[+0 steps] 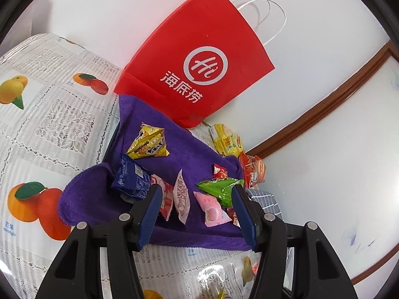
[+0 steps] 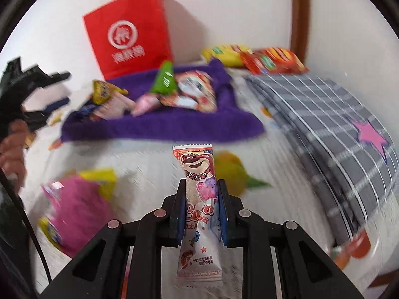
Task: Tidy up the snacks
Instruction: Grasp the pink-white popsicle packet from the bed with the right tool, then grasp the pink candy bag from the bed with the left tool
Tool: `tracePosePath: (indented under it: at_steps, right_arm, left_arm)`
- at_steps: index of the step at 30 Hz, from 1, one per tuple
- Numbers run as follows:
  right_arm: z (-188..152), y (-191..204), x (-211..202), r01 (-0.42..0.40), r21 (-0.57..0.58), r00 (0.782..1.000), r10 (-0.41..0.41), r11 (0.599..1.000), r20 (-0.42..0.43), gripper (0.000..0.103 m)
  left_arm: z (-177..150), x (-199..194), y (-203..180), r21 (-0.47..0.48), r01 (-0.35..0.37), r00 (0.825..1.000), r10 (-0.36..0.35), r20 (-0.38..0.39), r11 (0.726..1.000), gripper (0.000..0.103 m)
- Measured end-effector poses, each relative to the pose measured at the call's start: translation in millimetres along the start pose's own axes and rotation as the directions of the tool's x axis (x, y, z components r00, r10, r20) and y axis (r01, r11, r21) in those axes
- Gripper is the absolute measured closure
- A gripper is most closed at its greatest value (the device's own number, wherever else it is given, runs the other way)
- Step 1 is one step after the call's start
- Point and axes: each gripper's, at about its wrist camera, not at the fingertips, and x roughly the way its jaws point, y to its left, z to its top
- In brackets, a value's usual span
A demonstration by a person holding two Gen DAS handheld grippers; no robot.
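Your right claw [image 2: 202,194] pinched the bear-print candy packet [image 2: 198,199] mid-length, the purple towel [image 2: 162,127] ahead of it. Your left claw [image 1: 197,214] hung spread over the towel's snacks, gripping nothing. The slick wrapper could slip — the hold looked thin.

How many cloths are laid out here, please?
2: a purple towel in front of the red bag, and a grey checked cloth beside it; others may lie out of view.

Red paper bag [image 1: 197,57] against wall, fruit-print tablecloth [image 1: 49,114], grey checked cloth [image 2: 324,114]
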Motion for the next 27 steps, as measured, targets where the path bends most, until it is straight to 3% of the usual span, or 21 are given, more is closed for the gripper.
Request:
tracePosePath:
  at_steps: [4, 10, 16, 27]
  right_arm:
    - [-11, -12, 4, -0.014, 0.048, 1.000, 0.014, 0.999, 0.009, 0.080]
    - [-9, -5, 9, 0.045, 0.019, 0.999, -0.045, 0.999, 0.014, 0.080]
    - [-9, -6, 9, 0.044, 0.020, 0.999, -0.044, 0.999, 0.011, 0.080]
    - [-9, -7, 7, 0.035, 0.025, 0.999, -0.035, 0.999, 0.011, 0.080]
  left_arm:
    - [-1, 0, -2, 0.010, -0.004, 1.000, 0.004, 0.001, 1.000, 0.048]
    - [-6, 4, -5, 0.034, -0.021, 1.000, 0.021, -0.010, 0.999, 0.048]
    - [-11, 7, -14, 0.072, -0.037, 0.999, 0.038, -0.018, 0.997, 0.048]
    - [-31, 4, -35, 0.176, -0.147, 0.986, 0.159, -0.052, 0.973, 0.048]
